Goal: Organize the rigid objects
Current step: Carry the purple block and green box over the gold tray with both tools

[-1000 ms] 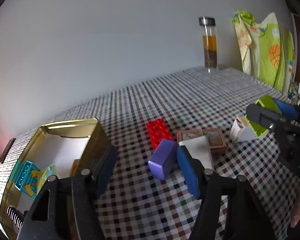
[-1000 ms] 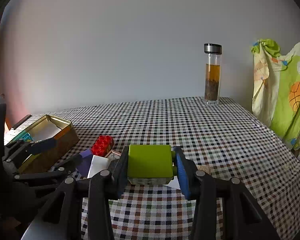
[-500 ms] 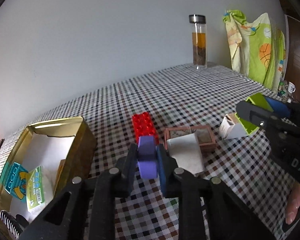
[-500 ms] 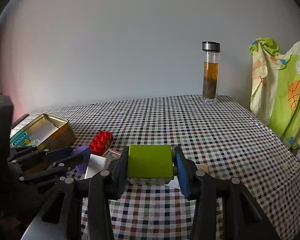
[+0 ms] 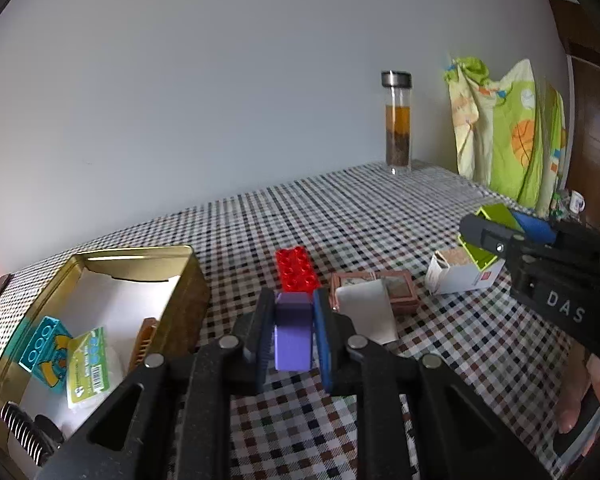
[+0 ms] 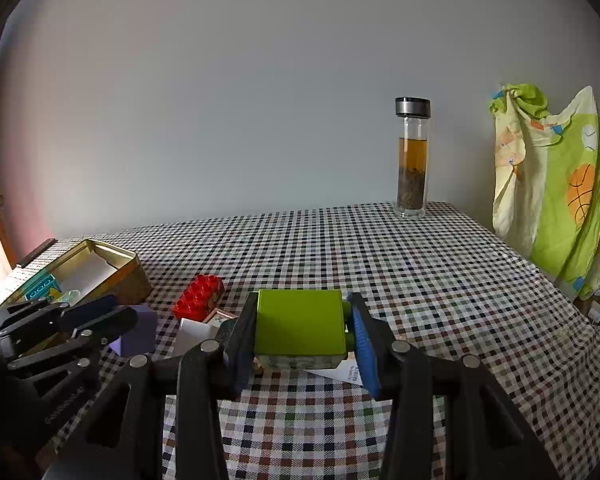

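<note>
My left gripper (image 5: pixel 293 334) is shut on a purple block (image 5: pixel 293 336) and holds it above the checkered table, right of the gold tin (image 5: pixel 188 276). The tin holds a teal brick (image 5: pixel 44 346) and a green card (image 5: pixel 88 364). My right gripper (image 6: pixel 302 330) is shut on a lime green block (image 6: pixel 300 326) above a white box (image 5: pixel 456 276). A red brick (image 5: pixel 296 270) and a brown framed tile (image 5: pixel 396 290) with a white card (image 5: pixel 366 314) lie between them. The purple block (image 6: pixel 138 332) and the red brick (image 6: pixel 199 296) also show in the right wrist view.
A glass bottle of tea (image 6: pixel 412 160) stands at the table's far right corner. A green and yellow cloth (image 6: pixel 552 184) hangs beyond the table's right edge. The grey wall lies behind the table.
My left gripper closed on the purple block and lifted it off the table. The right gripper kept hold of the green block and barely moved.
</note>
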Demonstrator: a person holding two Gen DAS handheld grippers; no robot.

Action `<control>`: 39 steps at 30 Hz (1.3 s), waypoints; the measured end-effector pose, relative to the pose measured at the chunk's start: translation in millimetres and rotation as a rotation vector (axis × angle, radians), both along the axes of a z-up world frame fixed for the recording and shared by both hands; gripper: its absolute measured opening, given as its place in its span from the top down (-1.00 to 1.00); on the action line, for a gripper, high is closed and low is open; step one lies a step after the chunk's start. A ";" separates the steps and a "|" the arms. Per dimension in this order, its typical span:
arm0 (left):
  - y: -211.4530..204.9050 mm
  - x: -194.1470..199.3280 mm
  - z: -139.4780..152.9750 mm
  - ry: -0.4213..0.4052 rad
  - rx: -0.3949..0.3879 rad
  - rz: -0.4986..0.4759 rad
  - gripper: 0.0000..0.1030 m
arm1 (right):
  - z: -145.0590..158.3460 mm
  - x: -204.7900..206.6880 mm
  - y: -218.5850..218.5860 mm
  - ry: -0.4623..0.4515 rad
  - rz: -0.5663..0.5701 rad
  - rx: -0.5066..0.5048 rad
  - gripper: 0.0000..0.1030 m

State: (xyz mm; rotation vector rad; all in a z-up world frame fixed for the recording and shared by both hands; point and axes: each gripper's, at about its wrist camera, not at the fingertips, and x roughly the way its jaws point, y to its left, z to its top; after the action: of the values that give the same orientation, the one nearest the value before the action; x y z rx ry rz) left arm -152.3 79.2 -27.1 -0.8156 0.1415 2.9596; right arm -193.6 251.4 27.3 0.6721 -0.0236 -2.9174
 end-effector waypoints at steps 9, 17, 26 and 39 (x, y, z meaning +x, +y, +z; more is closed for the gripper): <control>-7.7 13.6 6.0 0.051 0.018 0.022 0.65 | 2.6 5.0 1.7 0.033 -0.006 -0.002 0.12; -8.9 21.8 9.6 0.087 0.014 0.058 0.65 | 4.2 10.4 1.3 0.070 -0.004 0.004 0.12; -14.2 28.9 12.0 0.112 0.033 0.078 0.65 | 8.7 20.7 -2.4 0.136 -0.003 0.020 0.12; -21.1 38.3 12.9 0.138 0.047 0.105 0.65 | 9.1 33.6 -29.1 0.159 0.068 0.018 0.12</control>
State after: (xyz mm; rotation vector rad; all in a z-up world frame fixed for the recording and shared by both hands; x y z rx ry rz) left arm -114.1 58.0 -14.1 -0.6328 0.0371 3.1045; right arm -160.0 222.3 36.5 0.4332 0.0421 -2.8989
